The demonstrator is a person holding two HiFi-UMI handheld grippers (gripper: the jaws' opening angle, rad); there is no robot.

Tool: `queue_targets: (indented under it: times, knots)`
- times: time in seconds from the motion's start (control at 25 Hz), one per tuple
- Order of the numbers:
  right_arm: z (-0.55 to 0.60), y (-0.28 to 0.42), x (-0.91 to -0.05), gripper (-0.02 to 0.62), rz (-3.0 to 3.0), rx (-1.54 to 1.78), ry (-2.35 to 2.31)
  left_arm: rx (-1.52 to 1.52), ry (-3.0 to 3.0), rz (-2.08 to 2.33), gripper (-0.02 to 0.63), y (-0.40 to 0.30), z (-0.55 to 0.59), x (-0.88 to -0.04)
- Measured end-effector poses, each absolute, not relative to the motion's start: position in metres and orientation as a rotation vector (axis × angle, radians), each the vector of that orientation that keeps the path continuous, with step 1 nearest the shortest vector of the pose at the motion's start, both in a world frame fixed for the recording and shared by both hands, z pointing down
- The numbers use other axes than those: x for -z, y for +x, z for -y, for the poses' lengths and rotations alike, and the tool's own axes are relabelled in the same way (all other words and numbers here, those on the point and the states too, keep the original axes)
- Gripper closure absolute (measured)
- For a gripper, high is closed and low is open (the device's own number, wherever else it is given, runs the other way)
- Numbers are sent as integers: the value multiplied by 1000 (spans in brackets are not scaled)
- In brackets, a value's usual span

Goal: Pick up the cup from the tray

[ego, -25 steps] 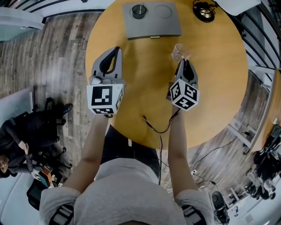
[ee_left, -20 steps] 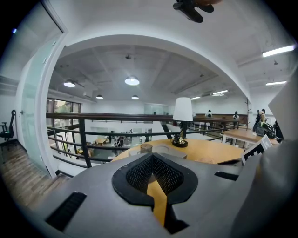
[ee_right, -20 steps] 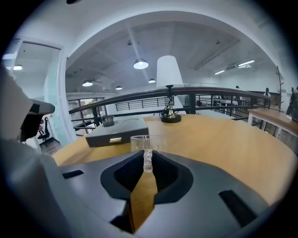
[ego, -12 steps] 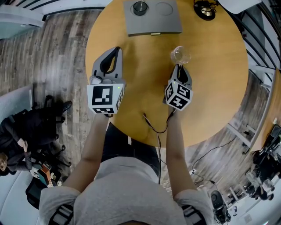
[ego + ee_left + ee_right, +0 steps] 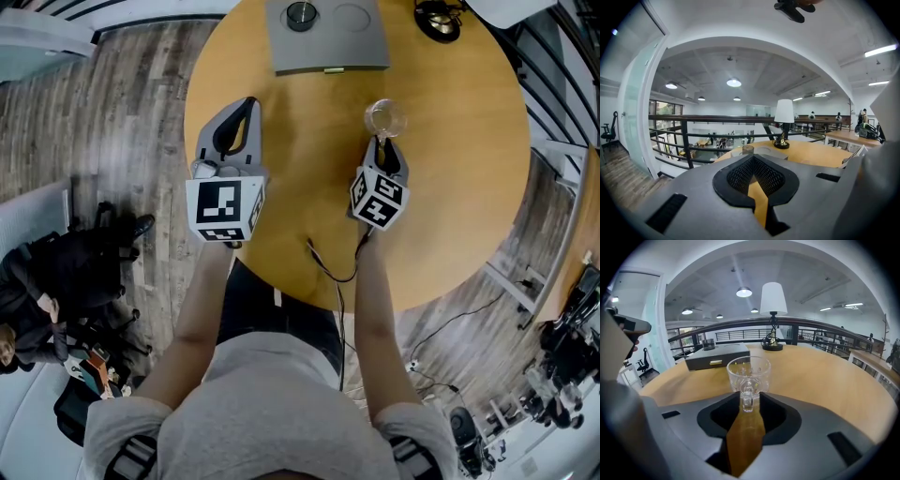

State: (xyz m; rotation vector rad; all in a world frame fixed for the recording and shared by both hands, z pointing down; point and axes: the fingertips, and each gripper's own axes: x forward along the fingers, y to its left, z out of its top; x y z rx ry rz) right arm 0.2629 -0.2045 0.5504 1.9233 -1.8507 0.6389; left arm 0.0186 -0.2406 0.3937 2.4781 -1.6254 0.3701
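Cup (image 5: 385, 116) standing on counter (image 5: 450, 187), well off tray (image 5: 328, 47).
My right tongs (image 5: 384, 142) are just opening, its handle (image 5: 747, 398) sitting loose between them; my left tongs (image 5: 246, 105) are hovering closed and empty.

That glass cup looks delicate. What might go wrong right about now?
The right gripper has just been opening its jaws, with the handle of the cup between them. If it pulls away crooked, a jaw could catch the handle and tip the cup. The cup stands on the bare table, so a nudge might slide it.
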Motion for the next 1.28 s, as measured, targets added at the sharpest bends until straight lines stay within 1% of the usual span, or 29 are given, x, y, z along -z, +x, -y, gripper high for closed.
queue_targets:
  times: [0.04,0.08,0.16,0.4,0.76,1.12,1.28]
  knots:
    - [205,262,-549,453,1856,-649,1927,-366,2480,1629,600,18,241,-392]
    - [205,262,-547,437,1862,-656,1935,-360,2481,1631,600,17,241,-390]
    - [202,263,-537,426,1867,-649,1965,-342,2482,1635,600,16,241,-385]
    - [195,256,-485,425,1936,-584,2071,-320,2484,1659,600,10,238,-374]
    - [234,209,-422,425,2152,-485,2035,-244,2480,1685,600,-6,240,-361]
    - [301,142,-414,425,2307,-466,1847,-248,2412,1775,600,-54,243,-365]
    - [342,120,-415,408,2343,-486,1784,-257,2363,1821,600,-80,247,-370]
